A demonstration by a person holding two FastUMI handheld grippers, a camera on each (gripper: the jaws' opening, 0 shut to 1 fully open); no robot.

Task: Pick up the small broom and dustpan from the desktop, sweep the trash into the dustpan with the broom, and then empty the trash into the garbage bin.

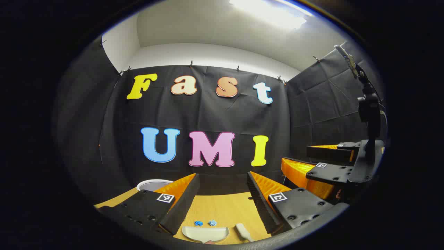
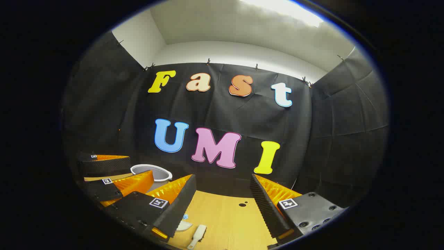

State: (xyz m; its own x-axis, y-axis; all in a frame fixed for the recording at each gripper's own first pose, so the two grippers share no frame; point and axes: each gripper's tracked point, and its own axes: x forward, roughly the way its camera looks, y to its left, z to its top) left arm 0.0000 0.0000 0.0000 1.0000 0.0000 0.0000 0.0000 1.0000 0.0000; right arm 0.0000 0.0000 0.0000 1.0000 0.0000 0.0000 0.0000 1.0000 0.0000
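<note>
The desk spreads wooden under both grippers. At its far left stands the bin, pale-rimmed, against the booth wall. The left gripper hangs above the desk with its jaws wide apart, holding nothing; the right gripper does the same, beside it. Below the left one lies the dustpan, with the broom just to its right. Two blue trash scraps sit just beyond the dustpan's edge.
</note>
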